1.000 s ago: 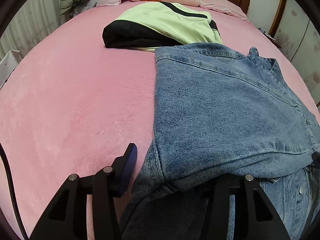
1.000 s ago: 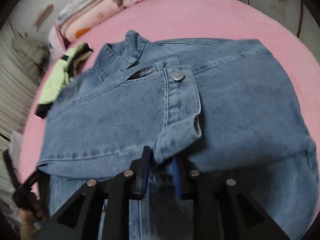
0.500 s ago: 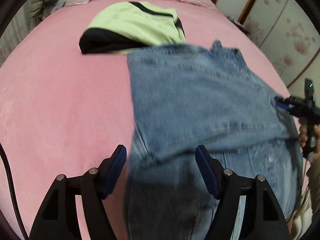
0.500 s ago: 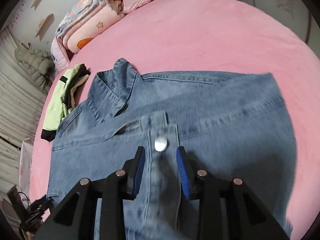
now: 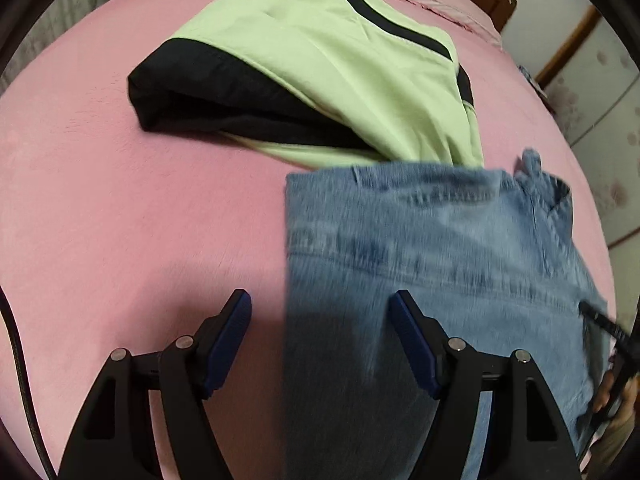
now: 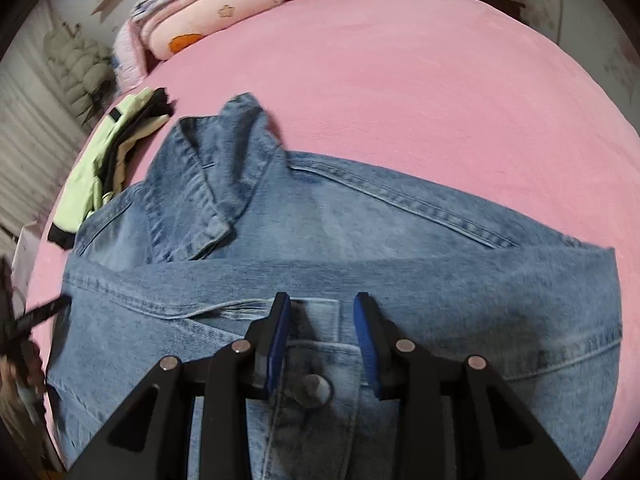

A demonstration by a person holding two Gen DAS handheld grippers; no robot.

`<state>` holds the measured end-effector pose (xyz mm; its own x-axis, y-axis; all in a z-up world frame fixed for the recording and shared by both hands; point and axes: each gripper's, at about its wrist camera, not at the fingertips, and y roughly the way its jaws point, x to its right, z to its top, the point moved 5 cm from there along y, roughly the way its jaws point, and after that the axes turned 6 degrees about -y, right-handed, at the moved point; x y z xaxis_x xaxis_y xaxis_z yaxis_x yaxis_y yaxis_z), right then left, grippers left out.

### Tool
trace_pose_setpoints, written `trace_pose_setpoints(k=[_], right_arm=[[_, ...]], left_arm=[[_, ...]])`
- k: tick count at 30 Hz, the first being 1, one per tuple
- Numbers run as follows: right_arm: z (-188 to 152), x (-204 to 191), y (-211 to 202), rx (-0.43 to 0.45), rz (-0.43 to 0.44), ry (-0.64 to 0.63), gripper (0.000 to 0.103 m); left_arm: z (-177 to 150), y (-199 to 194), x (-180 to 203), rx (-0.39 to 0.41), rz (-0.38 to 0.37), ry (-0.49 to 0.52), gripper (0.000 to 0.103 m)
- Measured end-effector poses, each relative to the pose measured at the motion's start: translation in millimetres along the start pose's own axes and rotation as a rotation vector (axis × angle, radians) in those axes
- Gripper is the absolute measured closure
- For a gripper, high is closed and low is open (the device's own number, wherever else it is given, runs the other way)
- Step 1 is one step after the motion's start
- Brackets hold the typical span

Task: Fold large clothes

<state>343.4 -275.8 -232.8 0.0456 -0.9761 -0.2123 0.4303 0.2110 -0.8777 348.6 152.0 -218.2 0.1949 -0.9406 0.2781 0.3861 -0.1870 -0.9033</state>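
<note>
1. The left gripper [image 5: 320, 316] has its jaws apart and they are closing a little. The left folded edge of the denim jacket [image 5: 420, 264] passes under the gap, but the pads do not press on any cloth, so it grasps nothing.
2. The right gripper [image 6: 322, 320] has a narrow gap, and its jaws are closing too. A strip of denim with a metal button [image 6: 316, 390] lies below the gap. The pads seem to stand free of it, so I judge this gripper also released.
3. The jacket lies on the pink bed cover [image 6: 400, 100], near the front edge of the bed. The sides look already folded in over the body, and the collar [image 6: 208, 184] points toward the pillows [image 6: 192, 20].
4. Behind the jacket a green and black garment [image 5: 320, 68] lies folded, and its edge touches the jacket or lies just beside it.
5. I judge the step to be between two folds: the side folds are laid, and the hands look for a new hold.
6. The next move probably calls for both grippers to pinch the bottom hem, at two corners, and to carry it up toward the collar, evenly, so the layers do not slide open.
</note>
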Motion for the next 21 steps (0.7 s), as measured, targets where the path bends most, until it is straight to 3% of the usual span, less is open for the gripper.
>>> trace_pose_setpoints(k=[1, 2, 3, 5, 9, 12, 16, 19, 21], right_arm=[[-1, -3, 0, 0.001, 0.002, -0.015, 0.079], [-2, -6, -1, 0.008, -0.018, -0.038, 0.083], [-3, -9, -2, 0.014, -0.060, -0.067, 0.091], [-4, -12, -5, 0.029, -0.093, -0.093, 0.092], [7, -13, -23, 0.122, -0.117, -0.085, 0.103], [19, -9, -30, 0.182, -0.165, -0.068, 0.103], [18, -1, -7, 0.100, -0.214, -0.066, 0.103], [13, 5, -14, 0.073, -0.160, 0.020, 0.102], [9, 7, -28, 0.075, -0.101, 0.067, 0.099]], left_arm=[[3, 1, 1, 0.003, -0.019, -0.011, 0.052], [6, 2, 4, -0.001, -0.044, -0.016, 0.079], [8, 3, 5, -0.006, -0.032, -0.023, 0.087], [13, -1, 9, 0.033, 0.001, -0.012, 0.094], [14, -17, 11, 0.145, 0.019, -0.016, 0.097], [12, -19, 12, 0.191, 0.032, -0.027, 0.097], [6, -7, 17, 0.202, 0.111, 0.030, 0.096], [7, -6, 17, 0.194, 0.113, 0.027, 0.093], [7, -9, 15, 0.187, 0.126, 0.036, 0.083]])
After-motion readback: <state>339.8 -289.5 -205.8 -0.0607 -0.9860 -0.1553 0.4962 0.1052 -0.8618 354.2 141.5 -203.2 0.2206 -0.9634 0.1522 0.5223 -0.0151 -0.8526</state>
